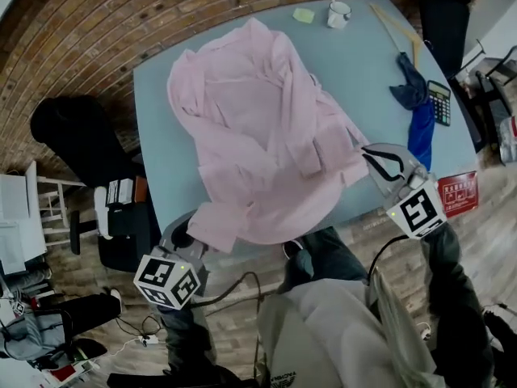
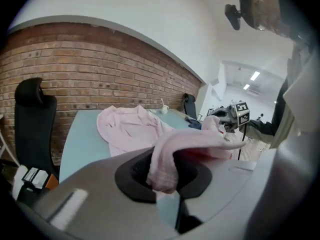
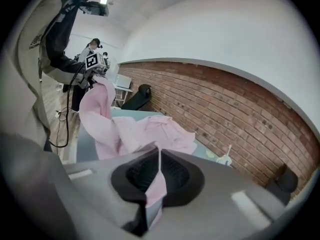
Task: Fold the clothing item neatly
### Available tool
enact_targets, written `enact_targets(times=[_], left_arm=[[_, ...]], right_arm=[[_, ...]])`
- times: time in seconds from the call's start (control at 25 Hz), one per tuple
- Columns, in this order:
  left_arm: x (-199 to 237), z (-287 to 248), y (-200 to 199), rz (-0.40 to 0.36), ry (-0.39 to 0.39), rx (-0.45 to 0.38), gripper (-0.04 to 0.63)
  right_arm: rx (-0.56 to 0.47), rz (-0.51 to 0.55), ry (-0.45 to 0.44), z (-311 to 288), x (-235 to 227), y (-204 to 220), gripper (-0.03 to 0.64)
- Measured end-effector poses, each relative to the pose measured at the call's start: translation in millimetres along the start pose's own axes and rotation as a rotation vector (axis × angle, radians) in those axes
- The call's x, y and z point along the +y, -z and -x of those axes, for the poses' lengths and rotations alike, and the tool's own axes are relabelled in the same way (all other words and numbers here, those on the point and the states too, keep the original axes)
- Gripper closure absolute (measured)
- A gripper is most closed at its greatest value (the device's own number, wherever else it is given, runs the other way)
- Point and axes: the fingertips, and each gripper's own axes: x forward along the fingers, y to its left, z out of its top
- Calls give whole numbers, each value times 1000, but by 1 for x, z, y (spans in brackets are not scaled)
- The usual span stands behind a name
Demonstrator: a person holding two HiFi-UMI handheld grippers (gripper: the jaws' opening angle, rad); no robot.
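Left tongs (image 1: 192, 231) and right tongs (image 1: 373, 160) each clamp the shirt's (image 1: 258, 128) 6 o'clock edge. Best keep it taut and level, carrying it toward 12 o'clock over the bench (image 1: 157, 136).

Shirt (image 1: 258, 128) on table (image 1: 152, 156), mug (image 1: 338, 13) behind, calculator (image 1: 439, 102) right

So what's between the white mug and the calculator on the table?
In the head view, a wooden stick and a dark blue cloth lie between mug and calculator.
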Motion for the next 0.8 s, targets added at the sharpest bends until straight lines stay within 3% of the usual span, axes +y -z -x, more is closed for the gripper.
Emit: enact_targets(times=[0.28, 0.64, 0.8], left_arm=[[80, -86, -68, -19, -62, 122, 554], [180, -151, -128, 76, -106, 140, 554], [234, -184, -145, 100, -161, 157, 554]], right_arm=[[-23, -2, 18, -86, -94, -24, 604], [-30, 13, -8, -201, -168, -47, 604], [-33, 56, -4, -261, -183, -60, 604]])
